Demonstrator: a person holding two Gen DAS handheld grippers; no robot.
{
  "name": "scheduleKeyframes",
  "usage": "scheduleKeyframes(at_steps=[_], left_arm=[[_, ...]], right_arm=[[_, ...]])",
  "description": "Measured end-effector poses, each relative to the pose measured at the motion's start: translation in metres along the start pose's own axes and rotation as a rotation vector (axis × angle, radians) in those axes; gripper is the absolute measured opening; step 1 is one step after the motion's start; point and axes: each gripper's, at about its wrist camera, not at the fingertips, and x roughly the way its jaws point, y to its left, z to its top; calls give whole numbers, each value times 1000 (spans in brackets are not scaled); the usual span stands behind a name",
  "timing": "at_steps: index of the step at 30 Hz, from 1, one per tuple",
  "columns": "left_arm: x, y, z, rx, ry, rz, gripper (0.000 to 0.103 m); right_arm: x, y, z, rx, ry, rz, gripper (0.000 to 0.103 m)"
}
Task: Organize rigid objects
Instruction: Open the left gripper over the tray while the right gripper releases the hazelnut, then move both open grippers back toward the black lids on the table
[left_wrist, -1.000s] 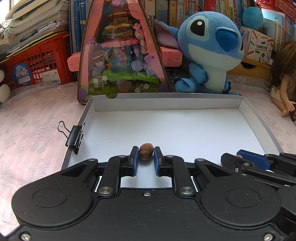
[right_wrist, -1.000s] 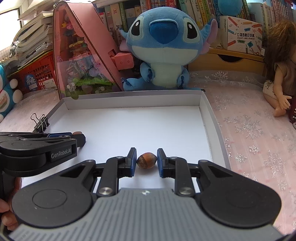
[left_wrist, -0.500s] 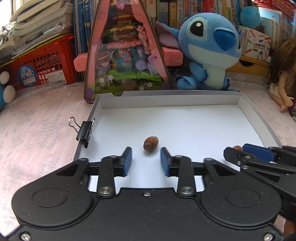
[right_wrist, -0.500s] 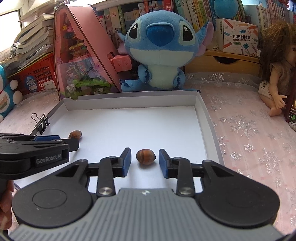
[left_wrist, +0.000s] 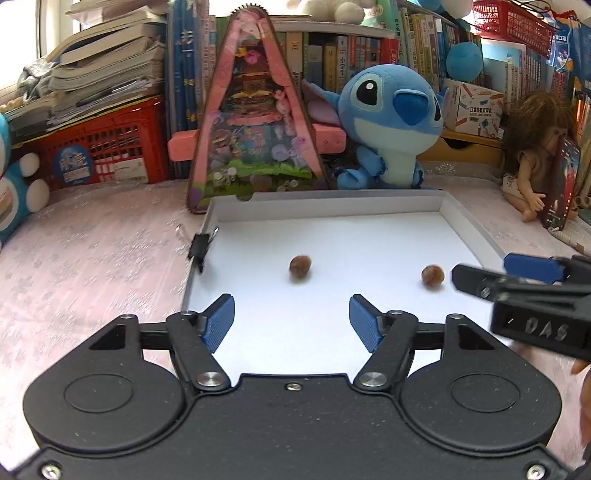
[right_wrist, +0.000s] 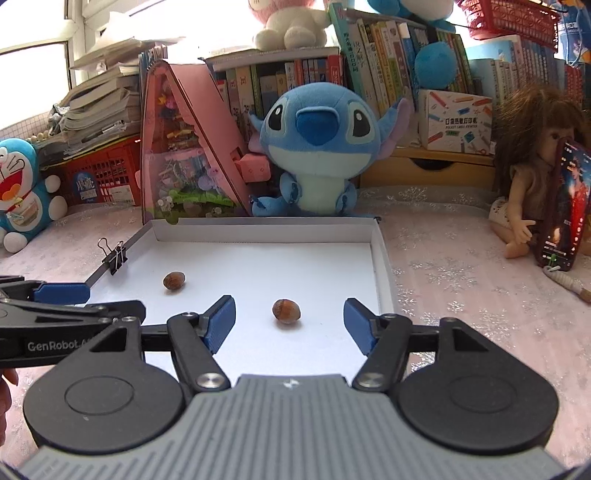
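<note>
Two brown hazelnuts lie on the floor of a shallow white box lid (left_wrist: 325, 197) (right_wrist: 266, 230). In the left wrist view the left nut (left_wrist: 300, 266) lies ahead of my left gripper (left_wrist: 291, 323), which is open and empty. The right nut (left_wrist: 432, 275) lies beside the right gripper's fingers (left_wrist: 532, 267). In the right wrist view the right nut (right_wrist: 285, 311) lies just ahead of my right gripper (right_wrist: 290, 325), which is open and empty. The left nut (right_wrist: 174, 280) lies further left, near the left gripper's fingers (right_wrist: 61, 291).
A black binder clip (left_wrist: 200, 247) (right_wrist: 115, 254) grips the lid's left wall. Behind the lid stand a pink triangular toy box (left_wrist: 255, 140), a blue Stitch plush (left_wrist: 391, 125) and bookshelves. A doll (right_wrist: 532, 177) with a phone (right_wrist: 561, 206) sits at the right; a red crate (left_wrist: 107, 151) at the left.
Both grippers opened, let go of their hazelnuts and drew back and up. The two nuts now lie free on the lid's floor.
</note>
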Motion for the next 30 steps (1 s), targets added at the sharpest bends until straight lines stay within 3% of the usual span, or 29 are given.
scheduleKeyframes(at_steps=[2,5,18,30], left_arm=[[-6,5,-6,-5,-2,-7,69],[-18,13,-17,-21,-15,-37,80],[-66,3,-61,54,-56,-114,83],[-107,-8,-88,129,-123,-155,85]], right_arm=[[-7,-1,-3,11,-12,7,80],[-18,-2,-10,26,-29,39,84],[-61,5,-45,-11,-58,105,87],[-91,5,-66,-39,-85,108,90]])
